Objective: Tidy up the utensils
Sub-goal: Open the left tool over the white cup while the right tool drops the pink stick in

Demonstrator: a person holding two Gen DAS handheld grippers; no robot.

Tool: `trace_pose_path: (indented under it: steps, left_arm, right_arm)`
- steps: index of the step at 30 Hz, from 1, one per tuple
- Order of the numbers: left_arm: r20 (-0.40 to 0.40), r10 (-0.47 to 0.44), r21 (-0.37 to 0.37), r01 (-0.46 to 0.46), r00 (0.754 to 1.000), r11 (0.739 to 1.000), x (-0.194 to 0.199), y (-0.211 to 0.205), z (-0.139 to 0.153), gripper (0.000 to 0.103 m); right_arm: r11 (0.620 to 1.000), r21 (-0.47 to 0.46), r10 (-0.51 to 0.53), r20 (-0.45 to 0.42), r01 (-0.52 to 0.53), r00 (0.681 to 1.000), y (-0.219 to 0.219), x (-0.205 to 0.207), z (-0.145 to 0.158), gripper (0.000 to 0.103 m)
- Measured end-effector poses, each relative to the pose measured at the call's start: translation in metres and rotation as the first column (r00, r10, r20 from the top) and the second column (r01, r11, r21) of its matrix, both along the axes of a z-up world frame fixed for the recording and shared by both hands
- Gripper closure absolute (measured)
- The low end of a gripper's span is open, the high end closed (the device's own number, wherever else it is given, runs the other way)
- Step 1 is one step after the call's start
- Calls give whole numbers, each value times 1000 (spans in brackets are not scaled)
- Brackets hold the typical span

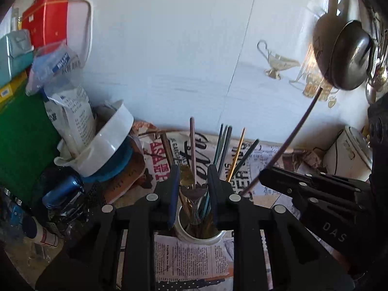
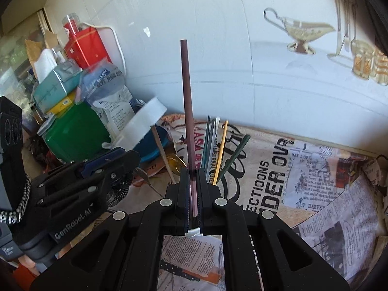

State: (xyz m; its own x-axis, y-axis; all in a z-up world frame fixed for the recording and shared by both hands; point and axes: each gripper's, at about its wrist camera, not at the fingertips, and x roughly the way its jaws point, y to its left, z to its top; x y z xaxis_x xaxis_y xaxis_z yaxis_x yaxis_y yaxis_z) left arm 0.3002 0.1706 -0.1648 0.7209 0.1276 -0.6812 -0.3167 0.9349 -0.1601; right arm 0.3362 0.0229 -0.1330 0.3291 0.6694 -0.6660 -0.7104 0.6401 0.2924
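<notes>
A white cup [image 1: 206,238] stands on the newspaper-print liner and holds several chopsticks [image 1: 224,145] and spoons. My left gripper [image 1: 193,181] hovers right over it, its blue pads shut on the dark end of a metal utensil [image 1: 194,192] that hangs toward the cup. From the right wrist view the left gripper [image 2: 132,156] is at the left, with a curved silver handle [image 2: 148,180] below its tips. My right gripper [image 2: 192,172] is shut on a dark purple chopstick [image 2: 186,92] that stands upright, just above the cup rim [image 2: 194,232]. The right gripper [image 1: 262,175] and its chopstick [image 1: 293,133] show at the right of the left wrist view.
Clutter fills the left: a green box [image 2: 75,133], a red tin [image 2: 84,46], a tilted white bowl [image 1: 109,140], bags. A metal ladle [image 1: 349,55] hangs at the upper right above a white appliance [image 1: 346,155]. The tiled wall [image 2: 218,48] is close behind; the liner [image 2: 315,174] stretches right.
</notes>
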Motion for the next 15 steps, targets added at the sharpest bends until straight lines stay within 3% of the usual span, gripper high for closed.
trace_pose_path:
  steps: [8, 15]
  left_arm:
    - [-98, -31, -27, 28, 995, 999, 17, 5, -38, 81]
    - [-143, -36, -48, 29, 989, 998, 29, 6, -51, 81]
  right_arm:
    - [997, -83, 6, -74, -12, 997, 19, 11, -37, 98]
    - [992, -123, -4, -89, -7, 996, 14, 14, -46, 98]
